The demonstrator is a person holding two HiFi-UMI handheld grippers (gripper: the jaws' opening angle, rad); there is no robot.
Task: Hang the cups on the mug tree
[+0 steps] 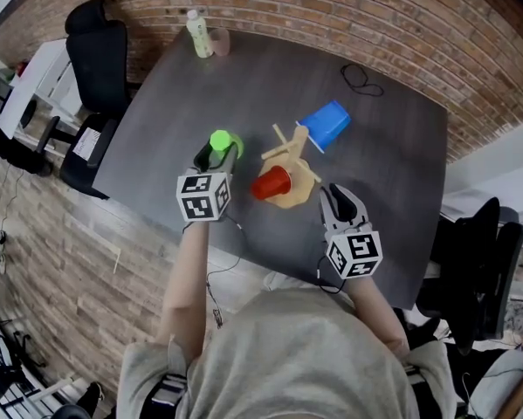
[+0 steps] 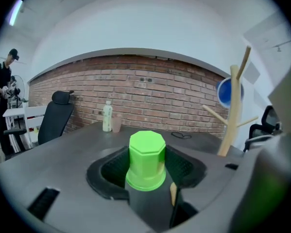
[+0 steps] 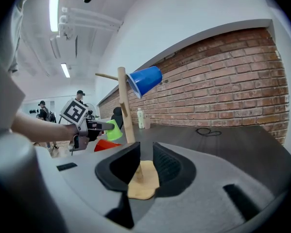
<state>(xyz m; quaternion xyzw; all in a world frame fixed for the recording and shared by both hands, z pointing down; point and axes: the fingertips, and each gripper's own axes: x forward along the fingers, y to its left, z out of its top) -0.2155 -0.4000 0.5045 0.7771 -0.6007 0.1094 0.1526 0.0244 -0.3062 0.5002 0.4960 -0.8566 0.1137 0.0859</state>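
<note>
A wooden mug tree point(image 1: 290, 153) stands on the dark table point(image 1: 244, 85). A blue cup point(image 1: 325, 125) hangs on one of its pegs at the far right. A red cup point(image 1: 271, 183) lies on its side over the tree's round base. My left gripper point(image 1: 217, 153) is shut on a green cup point(image 2: 146, 159), raised off the table to the left of the tree, with the cup's bottom pointing forward. My right gripper point(image 3: 144, 165) is shut on the edge of the tree's base point(image 3: 141, 181). The right gripper view also shows the blue cup point(image 3: 144, 81) and the green cup point(image 3: 113, 129).
A pale green bottle point(image 1: 199, 33) and a small pinkish cup point(image 1: 220, 42) stand at the table's far left edge. A black cable point(image 1: 361, 78) lies at the far right. Office chairs point(image 1: 99, 55) stand to the left and right of the table. A brick wall runs behind.
</note>
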